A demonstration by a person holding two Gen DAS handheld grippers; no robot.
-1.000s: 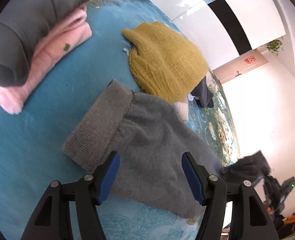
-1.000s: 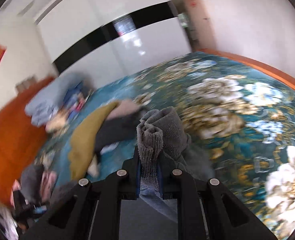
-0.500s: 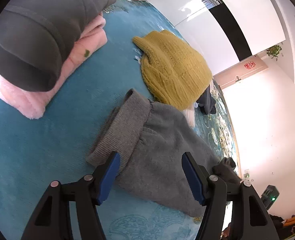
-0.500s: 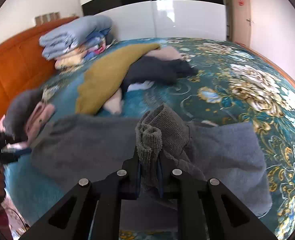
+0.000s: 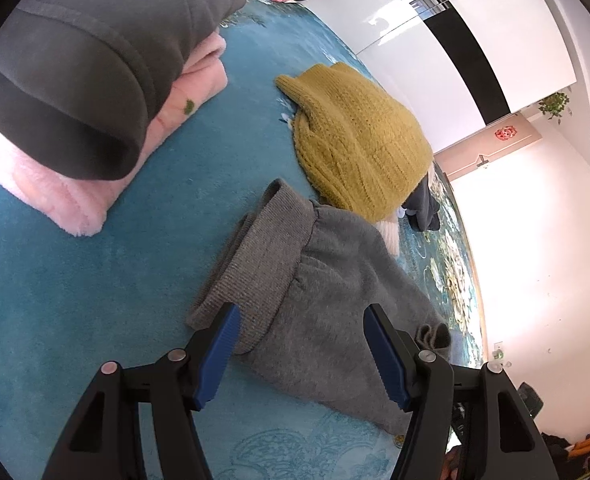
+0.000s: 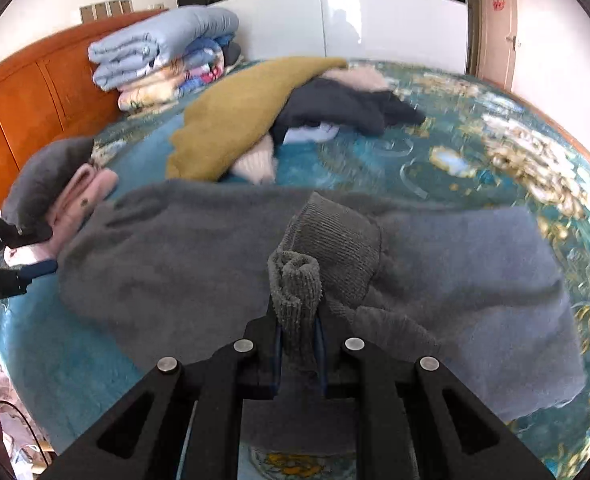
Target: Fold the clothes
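**Operator:** Left wrist view, reading from the left: a folded stack, dark grey garment (image 5: 95,60) on top of a pink fleece (image 5: 75,196), sits on the teal bedspread (image 5: 75,300). I judge those are finished pieces, parked out of the working area. My left gripper (image 5: 299,344) hangs with its jaws spread, nothing between them, just above the ribbed waistband (image 5: 255,276) of the grey sweater (image 5: 335,320).

**Spotter:** Why hover there?

**Operator:** Probably to pin or take that hem while the other hand brings a fold over. Further right lies the mustard knit (image 5: 359,148), unfolded, touching the grey sweater's far edge.

**Spotter:** And the right side?

**Operator:** In the right wrist view my right gripper (image 6: 298,344) is pinching a ribbed cuff (image 6: 295,284), bunched upright between the pads. The sleeve trails back onto the body, so I read this as a sleeve being carried inward.

**Spotter:** How's the sweater looking?

**Operator:** Spread flat across the bed, soft, thick, slightly rumpled near the waistband; right edge lies over the floral print (image 6: 535,160).
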